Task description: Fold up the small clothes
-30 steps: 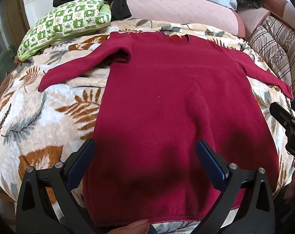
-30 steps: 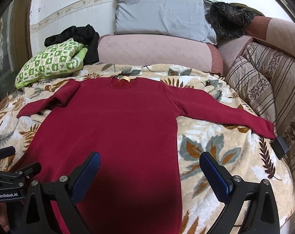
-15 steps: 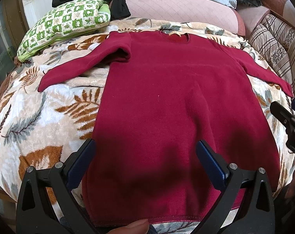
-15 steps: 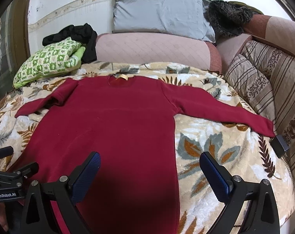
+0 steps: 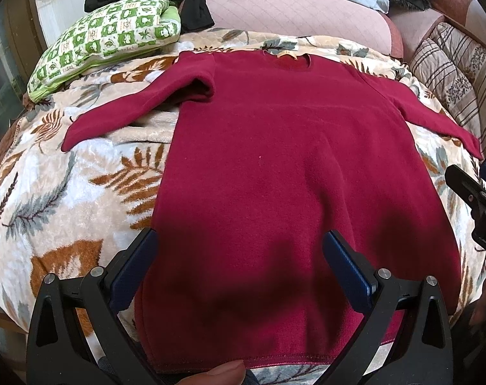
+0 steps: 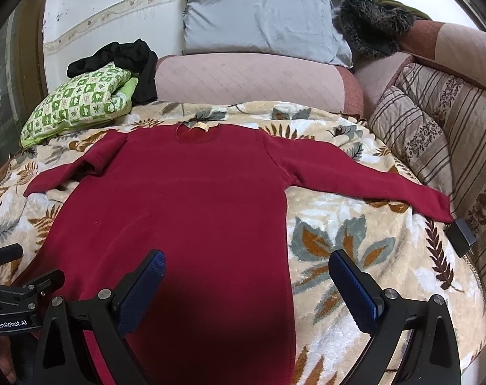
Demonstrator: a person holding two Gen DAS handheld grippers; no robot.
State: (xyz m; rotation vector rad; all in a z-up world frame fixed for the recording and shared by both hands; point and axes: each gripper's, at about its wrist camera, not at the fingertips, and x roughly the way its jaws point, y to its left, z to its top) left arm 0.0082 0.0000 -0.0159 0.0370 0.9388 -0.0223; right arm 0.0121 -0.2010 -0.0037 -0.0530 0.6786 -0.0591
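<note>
A dark red long-sleeved sweater point(image 5: 275, 160) point(image 6: 185, 199) lies flat on a leaf-patterned blanket point(image 5: 66, 192) point(image 6: 355, 250), neck far, hem near. Its left sleeve point(image 5: 121, 112) is bunched at the shoulder; its right sleeve point(image 6: 364, 176) stretches straight out. My left gripper point(image 5: 239, 253) hovers open above the sweater's lower part, near the hem. My right gripper point(image 6: 246, 272) hovers open over the sweater's right side edge and the blanket. Neither holds anything. The right gripper's body point(image 5: 473, 202) shows at the left wrist view's right edge.
A green checked pillow point(image 6: 79, 102) with black clothing point(image 6: 130, 61) lies at the back left. A pink bolster point(image 6: 243, 80), grey pillow point(image 6: 262, 19) and fur item point(image 6: 374, 25) sit behind. Striped cushions point(image 6: 435, 134) line the right; a small dark device point(image 6: 461, 237) lies beside them.
Both views have shifted only slightly; the right gripper has drifted a little back and left. The sweater has not moved and both grippers stay open.
</note>
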